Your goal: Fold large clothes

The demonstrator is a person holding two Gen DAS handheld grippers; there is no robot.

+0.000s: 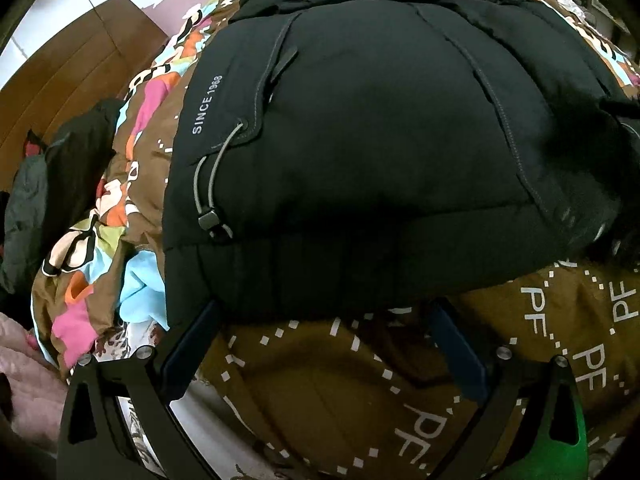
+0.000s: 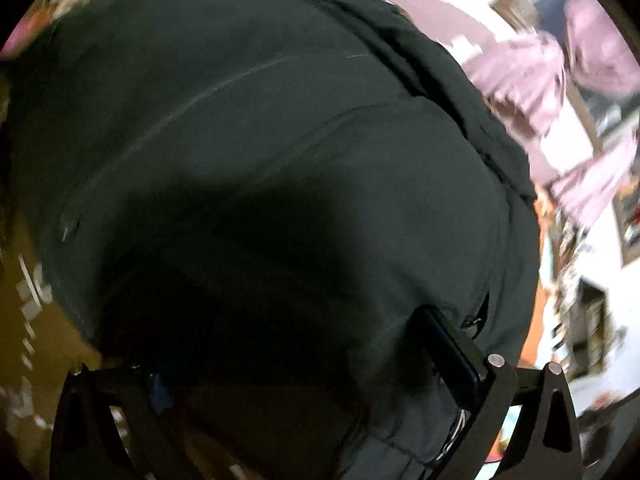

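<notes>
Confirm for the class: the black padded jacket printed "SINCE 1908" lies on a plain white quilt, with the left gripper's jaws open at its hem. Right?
Not quite. The left wrist view shows the black padded jacket lying on a brown patterned quilt, not a plain white one. The left gripper is indeed open at its hem.

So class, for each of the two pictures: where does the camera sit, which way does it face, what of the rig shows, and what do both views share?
Left wrist: on the left gripper, facing forward and down at the black jacket on a patterned quilt; both fingers show, spread apart.
Right wrist: on the right gripper, close over the jacket; blurred, fingers apart.
Shared: the same jacket and quilt.
</notes>
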